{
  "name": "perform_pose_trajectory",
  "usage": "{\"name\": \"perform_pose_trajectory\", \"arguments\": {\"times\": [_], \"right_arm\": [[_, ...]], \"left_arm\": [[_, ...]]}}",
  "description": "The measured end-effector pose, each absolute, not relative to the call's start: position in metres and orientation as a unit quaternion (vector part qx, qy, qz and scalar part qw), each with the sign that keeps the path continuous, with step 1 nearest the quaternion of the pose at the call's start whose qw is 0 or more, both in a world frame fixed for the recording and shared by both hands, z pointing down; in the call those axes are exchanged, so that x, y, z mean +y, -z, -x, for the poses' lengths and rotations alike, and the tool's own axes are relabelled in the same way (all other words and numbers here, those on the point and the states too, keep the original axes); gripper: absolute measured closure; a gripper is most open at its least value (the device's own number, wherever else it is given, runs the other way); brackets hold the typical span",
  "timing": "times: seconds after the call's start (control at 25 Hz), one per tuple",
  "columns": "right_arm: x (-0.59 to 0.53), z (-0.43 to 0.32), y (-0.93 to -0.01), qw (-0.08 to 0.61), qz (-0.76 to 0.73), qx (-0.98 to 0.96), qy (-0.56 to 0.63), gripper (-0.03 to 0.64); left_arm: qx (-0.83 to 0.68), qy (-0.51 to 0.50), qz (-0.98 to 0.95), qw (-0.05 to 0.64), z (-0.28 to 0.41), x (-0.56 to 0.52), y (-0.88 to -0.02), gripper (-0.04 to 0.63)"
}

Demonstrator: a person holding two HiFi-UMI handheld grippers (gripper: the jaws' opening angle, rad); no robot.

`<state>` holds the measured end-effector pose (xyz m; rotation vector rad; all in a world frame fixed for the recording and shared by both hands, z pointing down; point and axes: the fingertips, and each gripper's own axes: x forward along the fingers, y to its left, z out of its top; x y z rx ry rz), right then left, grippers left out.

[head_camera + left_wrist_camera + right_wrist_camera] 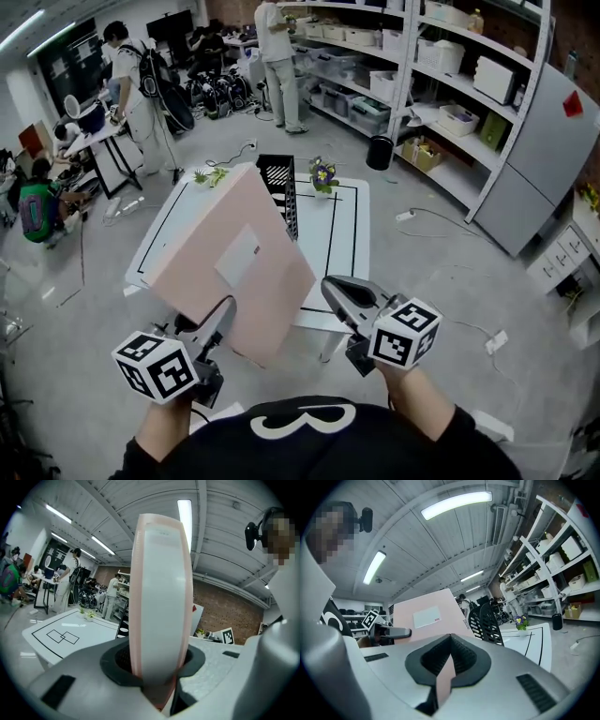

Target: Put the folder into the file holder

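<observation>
My left gripper (217, 321) pinches the low edge of the flat pink folder (234, 258), and the black mesh file holder (278, 178) stands ahead, beside its top edge.

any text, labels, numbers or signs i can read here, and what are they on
Nothing reads clearly.
White label on the pink folder: print too small to read.
Small sticker on the folder's edge: too small.
White figure on the person's black top: partly hidden, perhaps "3".
Marker cube: black-and-white patterns, no words.
</observation>
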<state>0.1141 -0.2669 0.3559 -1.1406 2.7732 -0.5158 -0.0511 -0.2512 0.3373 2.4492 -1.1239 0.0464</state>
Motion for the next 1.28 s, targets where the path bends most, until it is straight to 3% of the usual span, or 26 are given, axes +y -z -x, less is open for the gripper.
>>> {"name": "perform_pose_trajectory", "arguments": {"times": [0.68, 1.28], "right_arm": [[-0.301, -0.125, -0.368, 0.038, 0.279, 0.943, 0.180, 0.612], [-0.309, -0.156, -0.377, 0.026, 0.293, 0.940, 0.172, 0.612]], "left_arm": [[-0.513, -0.014, -0.844, 0.158, 0.066, -0.271, -0.292, 0.449], [-0.560, -0.033, -0.822, 0.100, 0.044, -0.332, -0.273, 0.449]]}}
